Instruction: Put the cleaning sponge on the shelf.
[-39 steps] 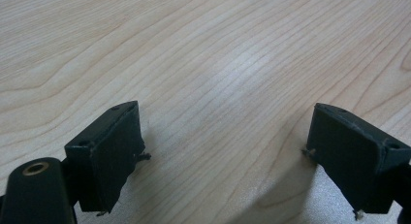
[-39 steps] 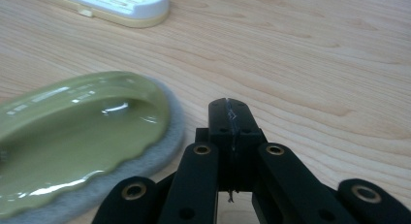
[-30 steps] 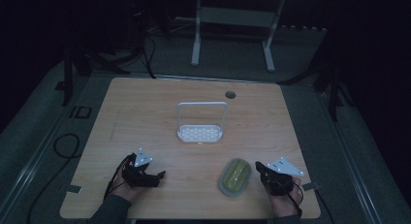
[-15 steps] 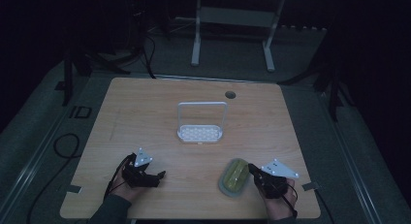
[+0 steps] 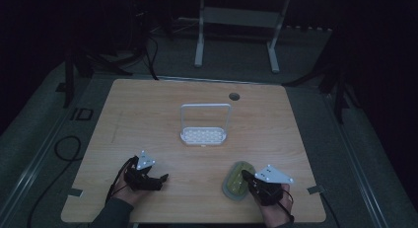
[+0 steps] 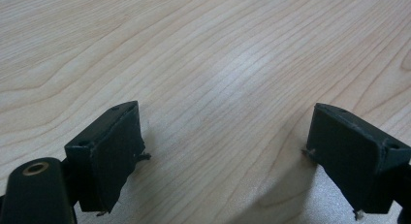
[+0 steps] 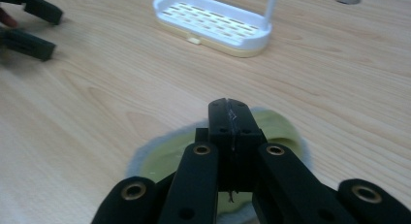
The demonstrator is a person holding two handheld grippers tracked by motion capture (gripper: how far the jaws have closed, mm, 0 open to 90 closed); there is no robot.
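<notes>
Hovering over the green sponge (image 7: 271, 132), the right gripper (image 7: 228, 104) was pinched shut and needed opening before grasping.

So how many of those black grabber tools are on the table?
2: the left gripper, jaws open, near the table's front left; the right gripper, jaws shut, over the green sponge front right.

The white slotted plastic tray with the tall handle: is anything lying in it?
No, the white slotted plastic tray sits bare on the wooden table, its slots all uncovered in the right gripper view.
</notes>
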